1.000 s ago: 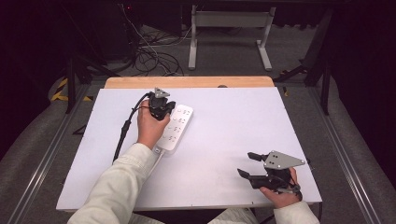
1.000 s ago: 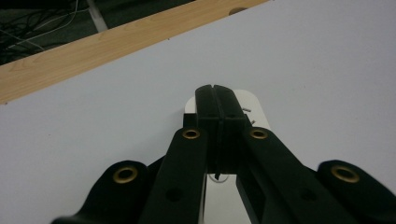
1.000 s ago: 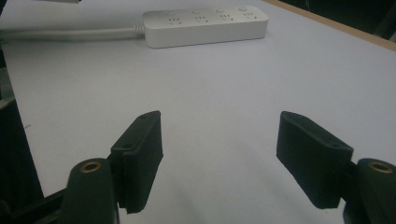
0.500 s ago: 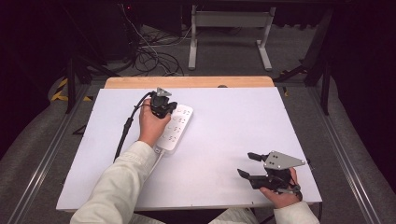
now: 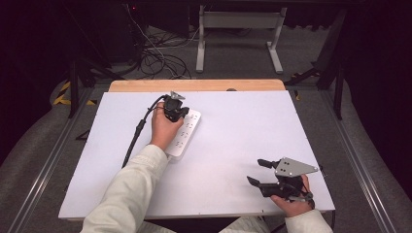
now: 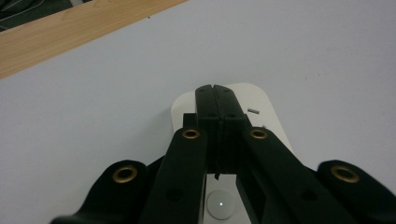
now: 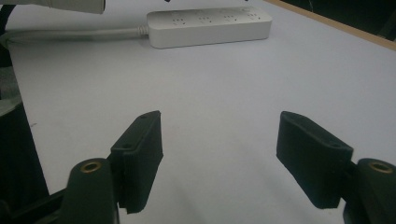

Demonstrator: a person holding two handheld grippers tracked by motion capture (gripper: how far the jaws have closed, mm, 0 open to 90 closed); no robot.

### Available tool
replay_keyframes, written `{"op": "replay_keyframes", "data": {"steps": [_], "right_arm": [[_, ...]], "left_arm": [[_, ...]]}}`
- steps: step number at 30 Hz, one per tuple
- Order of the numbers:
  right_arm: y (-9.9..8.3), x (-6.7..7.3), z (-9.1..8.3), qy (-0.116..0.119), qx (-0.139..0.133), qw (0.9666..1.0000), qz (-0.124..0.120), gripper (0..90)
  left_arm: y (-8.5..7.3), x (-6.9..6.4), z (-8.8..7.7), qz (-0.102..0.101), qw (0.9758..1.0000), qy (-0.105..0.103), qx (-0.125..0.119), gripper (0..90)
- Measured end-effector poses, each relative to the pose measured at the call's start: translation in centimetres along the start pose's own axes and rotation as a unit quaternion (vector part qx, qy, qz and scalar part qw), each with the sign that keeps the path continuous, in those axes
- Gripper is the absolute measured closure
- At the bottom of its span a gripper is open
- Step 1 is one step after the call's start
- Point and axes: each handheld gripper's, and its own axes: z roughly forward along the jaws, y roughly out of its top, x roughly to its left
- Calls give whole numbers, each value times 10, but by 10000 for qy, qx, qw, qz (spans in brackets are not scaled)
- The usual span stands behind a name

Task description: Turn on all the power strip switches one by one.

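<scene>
The left claw, jaws pressed together and empty, is bearing down over the white power strip lying mid-left on the worktop. Aiming squarely at its round switch is probably wise. The right claw is resting agape near the front edge.

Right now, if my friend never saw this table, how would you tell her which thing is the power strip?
Look at the big white table with the wooden strip along its far edge. Left of the middle, under the left gripper, lies the power strip. It is the one long, white, flat bar with rows of little socket holes and a white cord at one end.
</scene>
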Motion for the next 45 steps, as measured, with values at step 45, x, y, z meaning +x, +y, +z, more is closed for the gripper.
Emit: {"op": "replay_keyframes", "data": {"steps": [45], "right_arm": [[-1, -1, -1, 35, -18, 10000, 11, 321]], "left_arm": [[-3, -3, 14, 165, 9995, 203, 200, 900]]}}
